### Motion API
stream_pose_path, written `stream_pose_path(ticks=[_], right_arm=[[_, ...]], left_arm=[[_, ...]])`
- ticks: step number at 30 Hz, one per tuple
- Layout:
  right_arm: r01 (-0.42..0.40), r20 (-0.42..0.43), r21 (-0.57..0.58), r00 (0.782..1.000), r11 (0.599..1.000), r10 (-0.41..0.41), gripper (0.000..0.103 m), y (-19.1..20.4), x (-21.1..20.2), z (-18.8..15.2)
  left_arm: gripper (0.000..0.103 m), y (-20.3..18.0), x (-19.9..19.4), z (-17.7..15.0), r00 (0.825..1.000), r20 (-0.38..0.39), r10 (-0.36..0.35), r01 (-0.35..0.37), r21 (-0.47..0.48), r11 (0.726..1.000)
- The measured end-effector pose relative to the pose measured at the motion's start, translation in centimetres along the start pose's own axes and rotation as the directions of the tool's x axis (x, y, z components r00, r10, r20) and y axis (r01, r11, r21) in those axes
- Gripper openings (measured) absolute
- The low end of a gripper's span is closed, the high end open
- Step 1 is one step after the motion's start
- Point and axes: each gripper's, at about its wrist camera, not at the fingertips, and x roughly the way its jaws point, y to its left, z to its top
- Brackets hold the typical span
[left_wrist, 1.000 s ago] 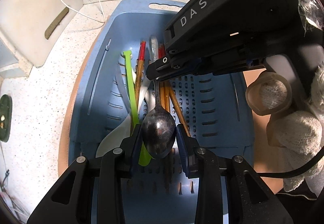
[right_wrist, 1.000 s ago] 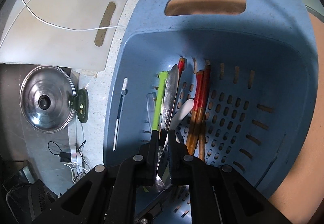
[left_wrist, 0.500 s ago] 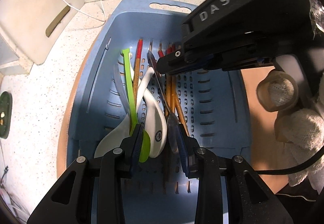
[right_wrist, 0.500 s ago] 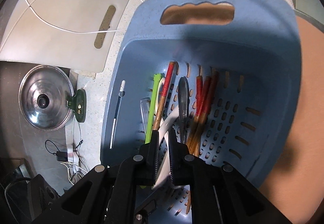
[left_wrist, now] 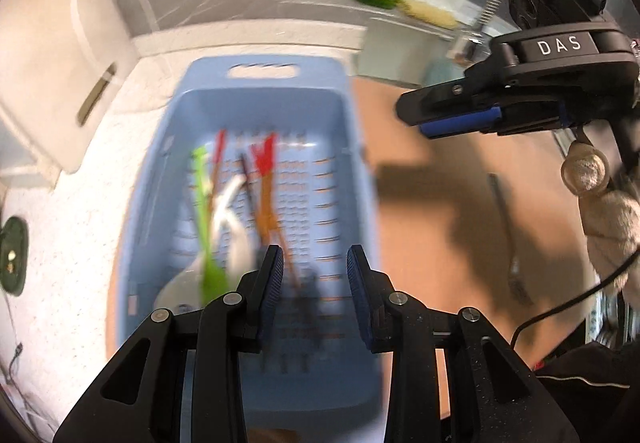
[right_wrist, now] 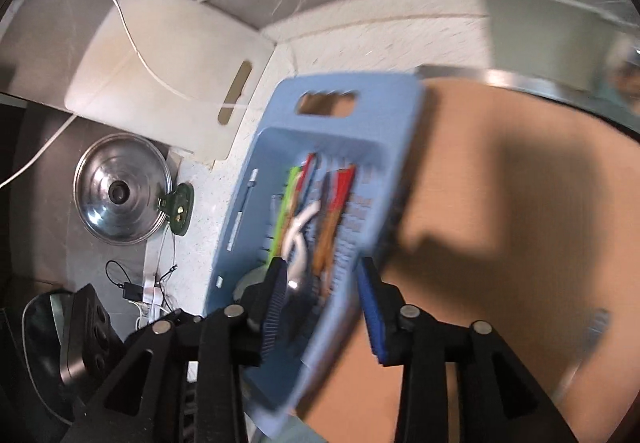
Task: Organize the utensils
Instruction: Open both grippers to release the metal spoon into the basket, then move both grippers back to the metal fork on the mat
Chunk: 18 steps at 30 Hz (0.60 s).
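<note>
Speckled white tabletop point(left_wrist: 80, 227) and an orange mat point(right_wrist: 500, 227) carry a blue basket point(left_wrist: 256, 103) holding the utensils: a green utensil point(left_wrist: 202, 203), white spoons point(left_wrist: 230, 211) and red-tipped chopsticks point(left_wrist: 266, 179), all bunched along its left half. Sorting appears barely begun; a dark utensil point(left_wrist: 508, 235) lies on the mat, too blurred to identify. Left hand-held gripper point(left_wrist: 314, 283) hangs above the basket, tilted downward, jaws apart and empty. Right hand-held gripper point(right_wrist: 320, 303), beside the basket's right rim, is opening with nothing between its jaws.
</note>
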Motion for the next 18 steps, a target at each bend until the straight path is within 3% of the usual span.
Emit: stream_pose_path(ticks=[9,18], right_arm=[[0.127,0.025,0.049,0.991,0.991,-0.128,0.040,-8.1,-6.4,-2.7],[0.173,-0.089,0.103,0.982,0.979,-0.164,0.040,-14.0,-5.3,-4.8]], left_arm=[[0.032,-9.1,1.7,-0.5,0.990,-0.053,-0.128,0.133,0.105,0.986],[0.032,-17.2,5.8,-2.3,0.960,-0.170,-0.222,0.245,0.130,0.961]])
